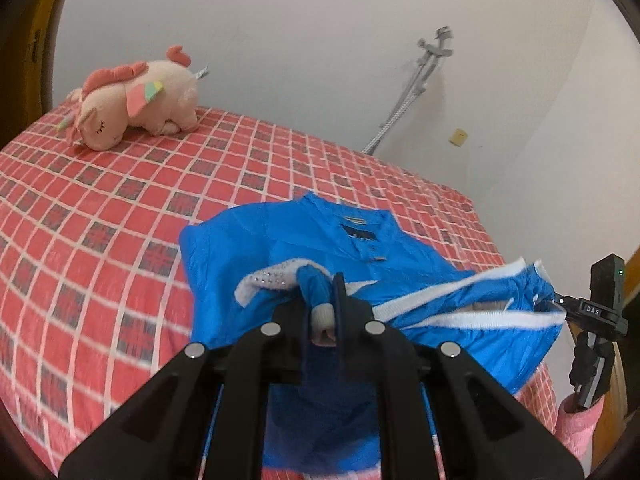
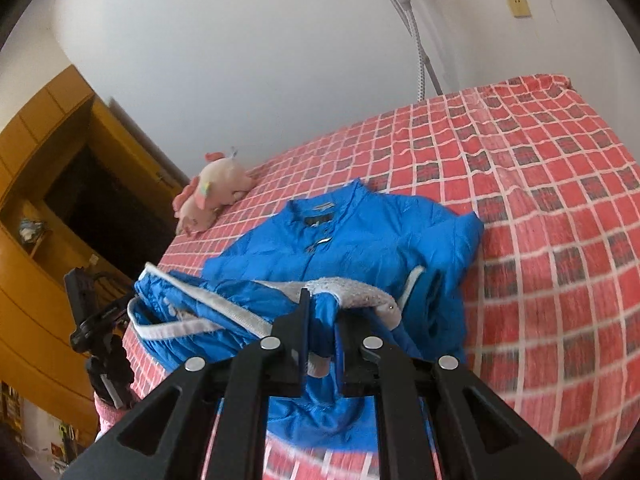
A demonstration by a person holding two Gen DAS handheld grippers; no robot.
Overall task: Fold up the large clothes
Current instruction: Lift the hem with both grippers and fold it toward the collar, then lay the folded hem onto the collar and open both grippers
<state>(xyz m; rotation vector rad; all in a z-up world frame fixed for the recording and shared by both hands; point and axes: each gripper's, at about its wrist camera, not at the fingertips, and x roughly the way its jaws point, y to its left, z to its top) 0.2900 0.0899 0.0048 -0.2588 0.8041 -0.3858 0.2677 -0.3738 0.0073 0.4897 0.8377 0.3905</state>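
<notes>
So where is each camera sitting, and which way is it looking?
Left wrist: sits on the left gripper, looking down its black fingers, shut on the bright blue jacket with white trim, across the red checked bed cover; the right gripper shows at the right edge.
Right wrist: sits on the right gripper, also shut on the jacket, facing the bed cover; the left gripper shows at the left.
Shared: jacket, bed cover, pink plush unicorn.
</notes>
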